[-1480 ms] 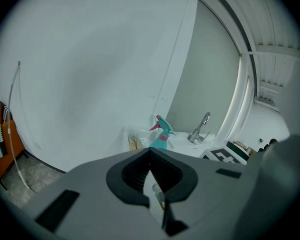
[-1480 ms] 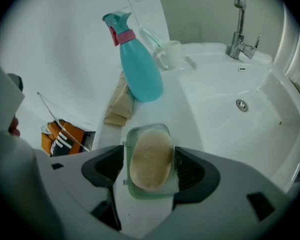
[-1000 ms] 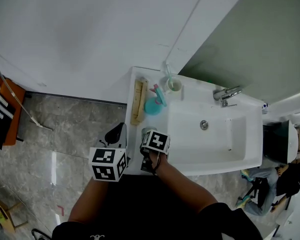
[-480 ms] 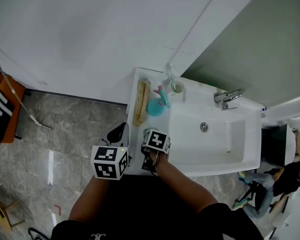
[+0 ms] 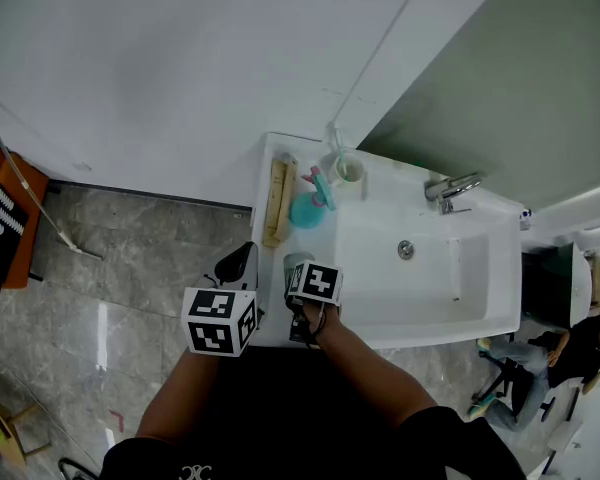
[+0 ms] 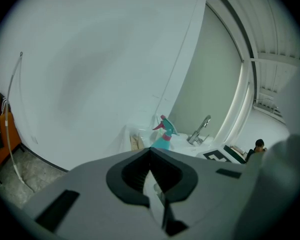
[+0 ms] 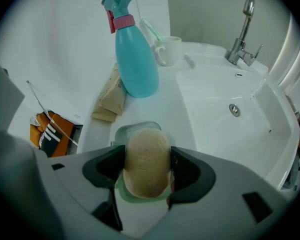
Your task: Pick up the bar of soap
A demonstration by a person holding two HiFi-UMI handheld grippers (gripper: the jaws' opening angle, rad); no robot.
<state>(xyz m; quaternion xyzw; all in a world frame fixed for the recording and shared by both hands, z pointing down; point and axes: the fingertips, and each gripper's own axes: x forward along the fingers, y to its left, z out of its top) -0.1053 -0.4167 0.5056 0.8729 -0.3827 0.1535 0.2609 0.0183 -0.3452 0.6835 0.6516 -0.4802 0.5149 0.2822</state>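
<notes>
Right gripper view looks down on the right gripper (image 7: 146, 170), its two dark pads pressed against the long sides of the tan bar of soap (image 7: 145, 159). The grip across the narrow width suits a rounded, probably slippery bar, since the pads meet its flattest faces. The bar sits over a pale green soap dish (image 7: 136, 129) on the near-left part of the white counter (image 7: 165, 101). I cannot tell whether it has cleared the dish yet.

Farther along the counter stands a teal spray bottle (image 7: 136, 64), upright. A tan block-like object (image 7: 111, 98) lies just to its left near the edge, and a white cup (image 7: 169, 49) stands beyond it. These are well apart from the soap, so a straight lift should not disturb them. To the right is the sink basin (image 7: 230, 109), with the faucet (image 7: 242, 39) at its far side.

The left gripper (image 6: 151, 181) has its jaws together on nothing. It hangs off the counter's left side in the head view, likely kept out of the way as this job needs one gripper.
</notes>
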